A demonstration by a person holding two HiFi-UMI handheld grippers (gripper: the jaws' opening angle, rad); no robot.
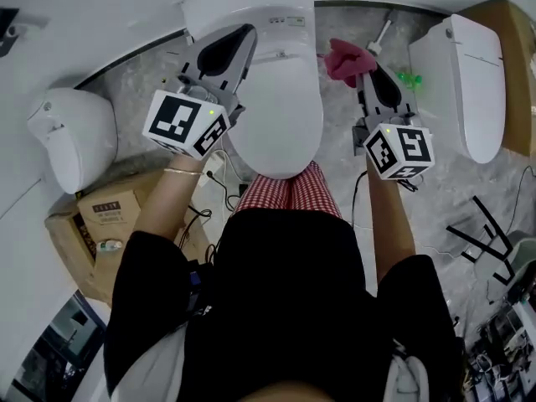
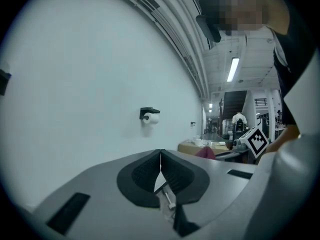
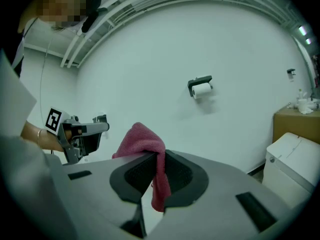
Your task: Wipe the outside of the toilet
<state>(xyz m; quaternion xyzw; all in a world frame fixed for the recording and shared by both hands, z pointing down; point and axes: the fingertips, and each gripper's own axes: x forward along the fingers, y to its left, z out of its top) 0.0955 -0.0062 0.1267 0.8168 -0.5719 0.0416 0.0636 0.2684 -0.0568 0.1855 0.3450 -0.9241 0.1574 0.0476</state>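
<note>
Over toilet point(image 1: 280, 107), left gripper point(image 1: 244, 35) pressed together (empty); right gripper point(image 1: 373, 72) pinching pink cloth point(image 1: 345, 60), both forearms extended.

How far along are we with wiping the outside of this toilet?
Done: the pink cloth is picked up, pinched in the right gripper. In hand: it hangs in the air beside the toilet, apparently not touching it; the left gripper is shut and empty. Left: seemingly all the wiping; no wiped patch can be told.
</note>
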